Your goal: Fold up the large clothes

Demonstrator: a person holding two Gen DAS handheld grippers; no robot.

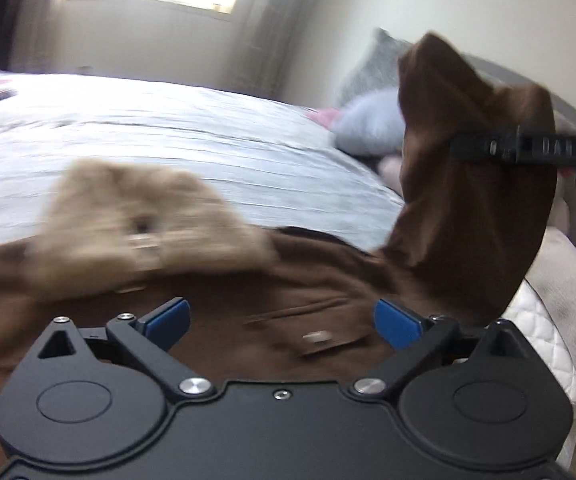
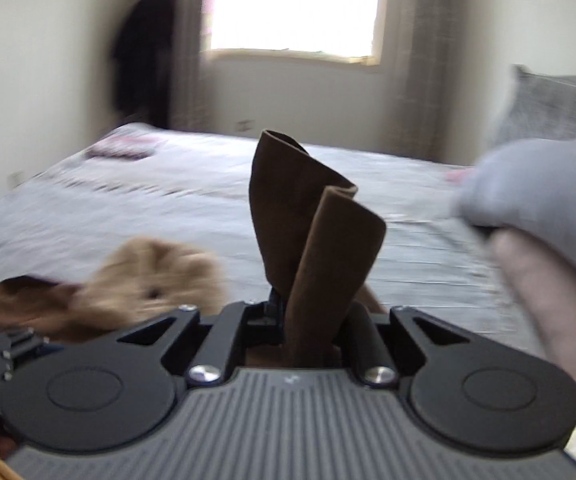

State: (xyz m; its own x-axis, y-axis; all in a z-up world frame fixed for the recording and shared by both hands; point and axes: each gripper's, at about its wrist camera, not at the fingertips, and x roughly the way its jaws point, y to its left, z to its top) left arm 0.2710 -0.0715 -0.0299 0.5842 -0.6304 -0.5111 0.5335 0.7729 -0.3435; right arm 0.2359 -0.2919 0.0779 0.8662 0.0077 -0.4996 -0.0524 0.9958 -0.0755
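The right gripper (image 2: 307, 320) has its fingers squeezed tight on a brown sleeve (image 2: 311, 232) and holds it up in the air. The left gripper (image 1: 282, 320) has its blue fingers (image 1: 168, 316) spread wide with nothing between them, just above the brown jacket (image 1: 288, 280). The jacket, with its fuzzy tan collar (image 1: 136, 224), lies at the near edge of the bed (image 1: 168, 140).

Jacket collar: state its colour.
Fuzzy tan collar on a brown jacket; clearest in the left wrist view.

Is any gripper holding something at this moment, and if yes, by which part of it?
The right gripper is shut on the brown jacket, pinching a raised fold of its brown cloth, perhaps a sleeve. The left gripper is open above the jacket and holds nothing.
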